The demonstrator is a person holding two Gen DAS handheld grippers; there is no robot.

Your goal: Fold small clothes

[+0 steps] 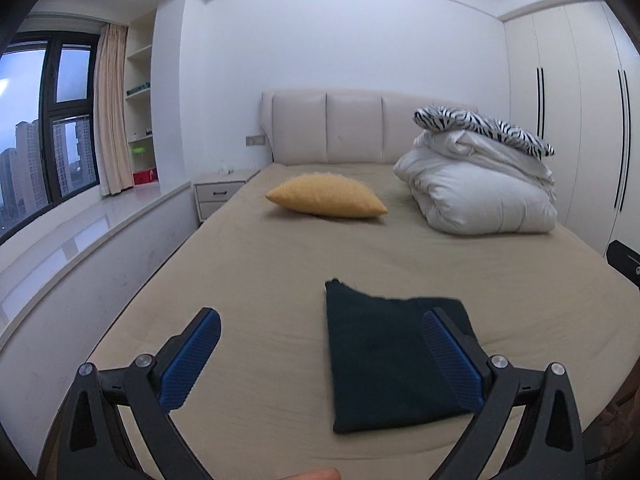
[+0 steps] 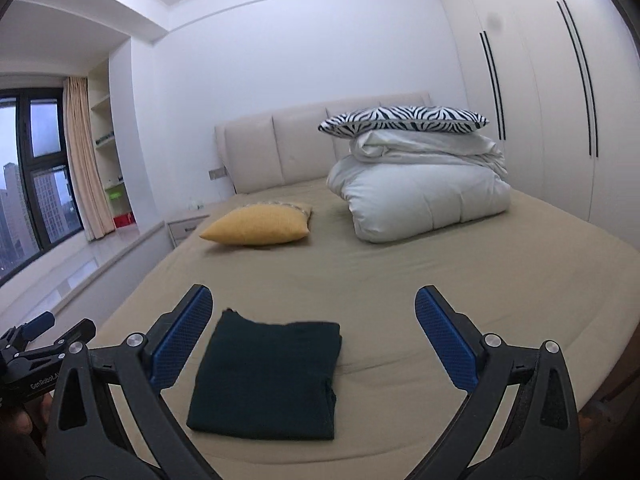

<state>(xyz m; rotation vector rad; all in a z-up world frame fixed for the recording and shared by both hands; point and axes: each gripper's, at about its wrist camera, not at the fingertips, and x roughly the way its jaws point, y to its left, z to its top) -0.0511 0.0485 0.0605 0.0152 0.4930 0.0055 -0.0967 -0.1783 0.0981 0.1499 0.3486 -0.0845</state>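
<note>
Both hand-held grippers, left (image 1: 320, 344) and right (image 2: 314, 320), are hovering released and empty over the folded dark garment (image 2: 266, 376) lying near the foot of the bed (image 2: 460, 280), where a careless pinch risks dragging its layers apart.

White wardrobe (image 2: 560, 120) flanks the padded headboard (image 1: 328, 128).

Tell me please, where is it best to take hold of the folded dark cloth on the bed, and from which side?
Probably grip the near edge of the dark green folded garment, coming in low from the foot of the bed. It lies flat in a neat stack, and that edge faces both open grippers. The right gripper is nearly centred on it, so it suits best.
</note>
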